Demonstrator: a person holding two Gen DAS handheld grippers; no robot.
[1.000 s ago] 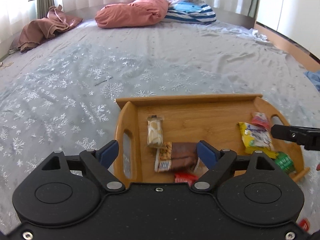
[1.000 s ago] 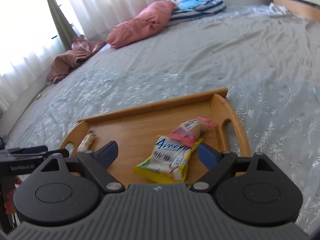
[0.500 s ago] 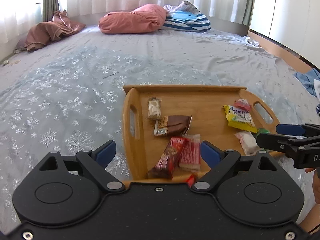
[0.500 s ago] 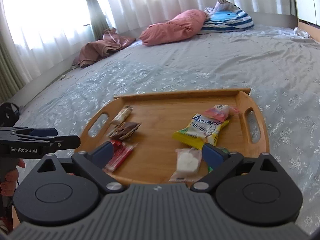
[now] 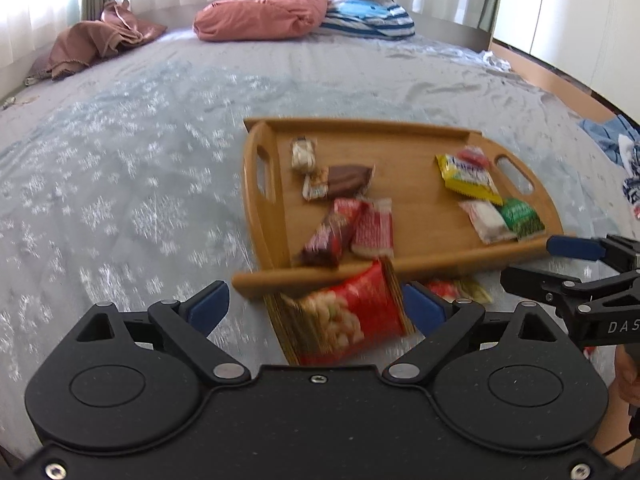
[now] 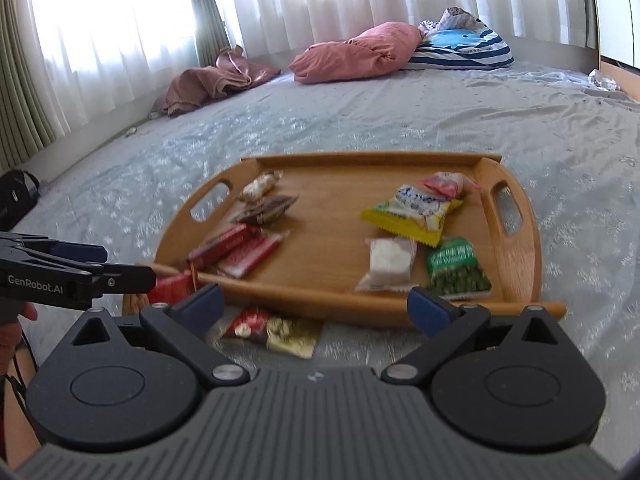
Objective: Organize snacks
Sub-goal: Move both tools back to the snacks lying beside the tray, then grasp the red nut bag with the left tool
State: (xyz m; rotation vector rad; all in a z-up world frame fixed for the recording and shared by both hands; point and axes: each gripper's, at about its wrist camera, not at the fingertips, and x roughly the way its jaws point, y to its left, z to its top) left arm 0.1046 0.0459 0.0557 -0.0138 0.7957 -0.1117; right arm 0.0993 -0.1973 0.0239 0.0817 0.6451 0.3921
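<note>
A wooden tray (image 5: 400,270) (image 6: 320,296) lies on the bed and holds several snacks. Among them are a yellow bag (image 5: 468,176) (image 6: 412,212), a green pack (image 5: 520,216) (image 6: 456,270), a white packet (image 6: 388,262), red bars (image 5: 348,228) and a brown bar (image 5: 344,180). In front of the tray, a red peanut bag (image 5: 344,320) lies on the sheet, below and between the fingers of my open left gripper (image 5: 316,306) (image 6: 108,266). My right gripper (image 6: 316,306) (image 5: 552,264) is open over a small red and gold packet (image 6: 272,330) on the sheet.
A pink pillow (image 5: 260,14), a striped pillow (image 5: 368,12) and a brown cloth (image 5: 92,44) lie at the far end of the bed. Blue clothes (image 5: 612,140) lie at the bed's right edge. A black bag (image 6: 16,200) sits on the floor at left.
Both grippers have drawn back from the tray toward its near edge. The whole tray now shows, and the red bag and the small packet in front of it have come into view.
</note>
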